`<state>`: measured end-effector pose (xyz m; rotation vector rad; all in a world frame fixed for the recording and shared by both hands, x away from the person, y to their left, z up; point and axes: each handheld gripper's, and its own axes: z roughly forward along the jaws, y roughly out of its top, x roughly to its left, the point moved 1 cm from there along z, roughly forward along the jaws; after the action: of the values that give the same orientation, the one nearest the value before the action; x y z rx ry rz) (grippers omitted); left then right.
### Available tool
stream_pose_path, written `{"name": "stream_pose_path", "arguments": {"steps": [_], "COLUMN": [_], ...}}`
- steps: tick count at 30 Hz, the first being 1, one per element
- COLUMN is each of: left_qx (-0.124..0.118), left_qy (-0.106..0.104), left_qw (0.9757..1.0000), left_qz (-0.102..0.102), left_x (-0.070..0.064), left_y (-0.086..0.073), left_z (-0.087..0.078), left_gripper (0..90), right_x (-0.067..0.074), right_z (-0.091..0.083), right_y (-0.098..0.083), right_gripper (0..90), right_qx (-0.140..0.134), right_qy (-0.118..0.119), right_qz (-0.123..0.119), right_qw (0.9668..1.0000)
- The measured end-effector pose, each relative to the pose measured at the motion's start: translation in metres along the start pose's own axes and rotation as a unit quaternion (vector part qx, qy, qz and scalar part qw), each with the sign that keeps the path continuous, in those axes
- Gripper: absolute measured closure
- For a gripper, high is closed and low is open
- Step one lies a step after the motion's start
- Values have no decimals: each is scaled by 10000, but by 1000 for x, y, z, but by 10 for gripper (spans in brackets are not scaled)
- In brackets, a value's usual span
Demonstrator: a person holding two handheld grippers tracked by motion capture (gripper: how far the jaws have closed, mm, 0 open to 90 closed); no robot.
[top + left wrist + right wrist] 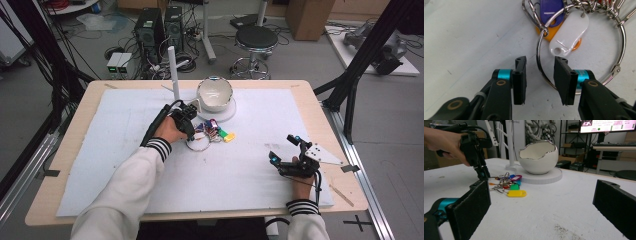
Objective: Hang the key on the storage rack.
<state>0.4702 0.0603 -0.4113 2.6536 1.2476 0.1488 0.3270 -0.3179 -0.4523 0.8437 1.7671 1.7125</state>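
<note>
So the thing that matters here is the big silver wire key ring point(584, 75) with its bunch of coloured plastic key tags point(214, 129), which is lying flat on the white foam sheet point(100, 150) near the middle of the table, just in front of the white egg-shaped bowl with the jagged silver rim point(215, 94). The left gripper point(540, 80) is parked right on top of it; the right gripper point(286, 151) is kept well apart, off toward the right edge, so the left is clearly the nearer one.

In the left gripper view, the near arc of the ring is seen running up between the two black jaws, closer to the right-hand one. The jaws are held at a narrow-to-middling gap and nothing is pinched yet; whether wire is touched can't be told. The tags lie just beyond, white oval tag point(569, 33) nearest.

The right gripper is spread wide and nothing is carried in it.
</note>
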Motion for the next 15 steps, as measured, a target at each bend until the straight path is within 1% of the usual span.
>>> {"name": "stream_pose_path", "arguments": {"steps": [2,3,4,7,10,12,14,15], "left_qx": [10,41,21,64,53,61,101,100], "left_qy": [-14,3,17,10,0,21,39,35], "left_qw": [10000,10000,10000,10000,10000,10000,9999,9999], "left_qz": [-3,38,11,52,17,35,124,132], "left_x": [-1,0,-1,-1,-3,-3,-4,-4], "left_y": [0,0,0,0,1,1,1,1], "left_z": [0,0,1,1,2,2,2,2], "left_gripper": [657,690,690,718,757,768,769,769], "right_x": [0,0,0,-1,-1,-1,0,0], "right_z": [0,0,0,0,0,0,0,0], "right_y": [0,0,0,0,0,0,0,0], "right_gripper": [10,10,10,10,10,10,10,10], "right_qx": [4,-1,-1,-7,-8,-8,7,7], "right_qy": [1,0,0,-2,0,2,-1,-1], "right_qz": [4,3,3,-24,-29,-30,1,1], "right_qw": [10000,10000,10000,10000,10000,10000,10000,10000]}}
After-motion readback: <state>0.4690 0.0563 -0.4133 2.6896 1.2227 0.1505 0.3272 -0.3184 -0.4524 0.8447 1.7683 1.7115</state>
